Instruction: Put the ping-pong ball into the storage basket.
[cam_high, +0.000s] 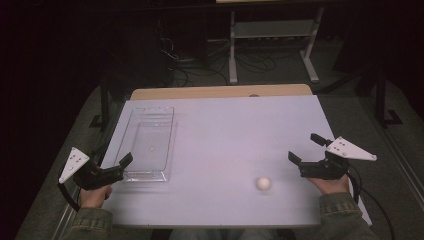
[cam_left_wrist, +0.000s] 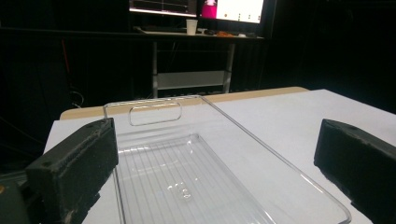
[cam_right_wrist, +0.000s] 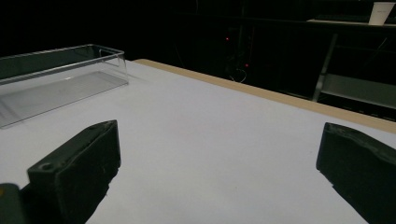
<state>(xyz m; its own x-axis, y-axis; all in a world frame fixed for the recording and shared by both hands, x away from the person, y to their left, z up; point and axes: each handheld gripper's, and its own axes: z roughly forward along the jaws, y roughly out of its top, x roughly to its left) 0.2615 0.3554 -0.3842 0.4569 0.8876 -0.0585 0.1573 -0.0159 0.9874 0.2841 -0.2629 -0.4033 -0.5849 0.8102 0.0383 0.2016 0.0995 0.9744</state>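
Note:
A clear plastic tray (cam_high: 171, 140) lies empty on the left part of the white table (cam_high: 235, 125). A small white ball (cam_high: 263, 183) rests on the table near the front, right of the middle. My left gripper (cam_high: 116, 159) is open at the tray's near end, its jaws pointing along the tray (cam_left_wrist: 191, 114) in the left gripper view. My right gripper (cam_high: 306, 148) is open a little right of the ball and apart from it, holding nothing. In the right gripper view its jaws face bare table, with the tray (cam_right_wrist: 60, 77) far off at the left.
A wooden strip (cam_high: 220, 92) borders the table's far edge. Behind it, a shelf frame (cam_high: 272, 30) and cables stand on the dark floor. A desk with a cup (cam_left_wrist: 190, 26) and lit screens sits far back. Bare table stretches between tray and ball.

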